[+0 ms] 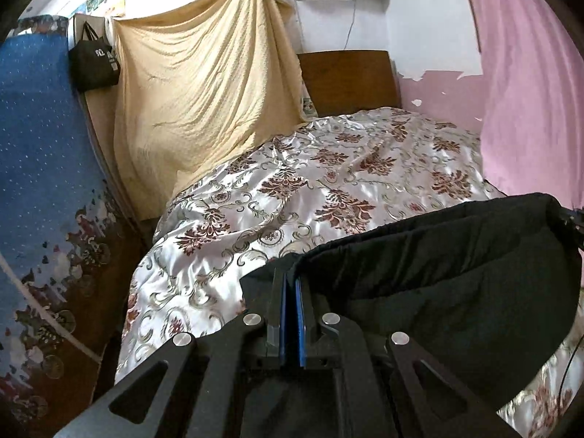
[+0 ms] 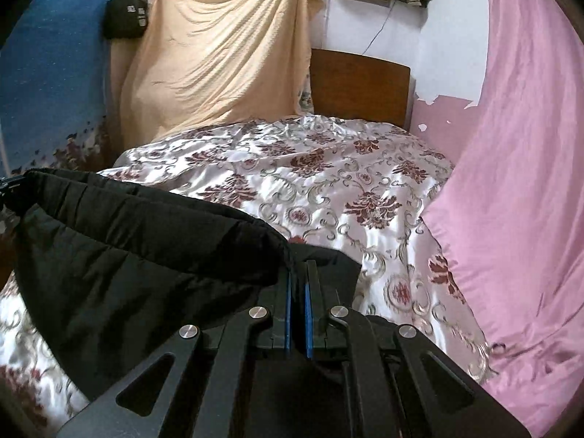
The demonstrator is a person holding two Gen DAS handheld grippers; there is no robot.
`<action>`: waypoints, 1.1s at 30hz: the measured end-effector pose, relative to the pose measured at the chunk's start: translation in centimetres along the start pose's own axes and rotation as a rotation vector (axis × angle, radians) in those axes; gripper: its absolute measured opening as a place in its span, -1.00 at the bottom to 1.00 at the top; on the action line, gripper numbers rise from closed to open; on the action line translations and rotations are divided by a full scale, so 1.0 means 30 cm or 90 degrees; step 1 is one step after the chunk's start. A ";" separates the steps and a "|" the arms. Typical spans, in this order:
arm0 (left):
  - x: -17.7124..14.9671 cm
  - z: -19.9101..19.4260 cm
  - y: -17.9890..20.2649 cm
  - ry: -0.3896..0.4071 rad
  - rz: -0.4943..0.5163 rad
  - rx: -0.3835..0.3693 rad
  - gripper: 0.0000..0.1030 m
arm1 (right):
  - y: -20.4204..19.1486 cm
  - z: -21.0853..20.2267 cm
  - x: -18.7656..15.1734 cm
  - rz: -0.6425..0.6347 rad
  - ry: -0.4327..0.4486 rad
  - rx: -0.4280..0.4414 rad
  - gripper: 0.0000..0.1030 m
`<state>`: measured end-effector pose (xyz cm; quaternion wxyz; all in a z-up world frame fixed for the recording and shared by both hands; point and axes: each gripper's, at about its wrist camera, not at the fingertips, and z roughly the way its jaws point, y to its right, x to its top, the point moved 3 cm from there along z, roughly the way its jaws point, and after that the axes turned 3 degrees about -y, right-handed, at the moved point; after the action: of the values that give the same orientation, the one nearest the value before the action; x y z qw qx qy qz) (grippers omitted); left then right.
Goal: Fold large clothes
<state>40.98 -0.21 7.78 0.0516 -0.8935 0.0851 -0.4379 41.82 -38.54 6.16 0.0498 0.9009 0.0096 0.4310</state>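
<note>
A large black padded garment (image 1: 438, 284) hangs between my two grippers above the bed; it also shows in the right wrist view (image 2: 127, 248). My left gripper (image 1: 291, 273) is shut on one end of its edge. My right gripper (image 2: 298, 273) is shut on the other end. The garment sags in a curve between them, its lower part draped toward the floral bedspread (image 1: 292, 189). The right gripper shows at the far right edge of the left wrist view (image 1: 573, 222), and the left gripper at the far left edge of the right wrist view (image 2: 9, 186).
The bed with the satin floral bedspread (image 2: 328, 182) fills the middle, with a wooden headboard (image 2: 359, 84) at the back. A beige sheet (image 2: 219, 54) and a black bag (image 2: 126, 16) hang on the back wall. A pink curtain (image 2: 511, 182) hangs at the right, and blue patterned fabric (image 1: 40, 164) at the left.
</note>
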 end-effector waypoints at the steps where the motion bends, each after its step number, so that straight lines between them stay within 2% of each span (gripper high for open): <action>1: 0.013 0.036 -0.001 -0.004 -0.005 -0.001 -0.90 | 0.001 0.035 0.012 0.003 0.001 -0.002 -0.90; 10: 0.022 0.254 -0.025 -0.041 -0.033 0.001 -0.90 | -0.040 0.249 0.050 -0.012 -0.011 -0.018 -0.90; 16: -0.003 0.394 -0.022 -0.071 -0.041 0.005 -0.90 | -0.060 0.364 0.026 -0.013 -0.033 -0.023 -0.90; 33: -0.043 0.607 0.040 -0.123 -0.001 0.022 -0.88 | -0.046 0.578 -0.066 -0.015 -0.100 -0.006 -0.88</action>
<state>54.48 -0.81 -4.55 0.0748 -0.9305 0.0717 -0.3513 54.09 -38.71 -6.32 0.0599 0.9314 0.0141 0.3588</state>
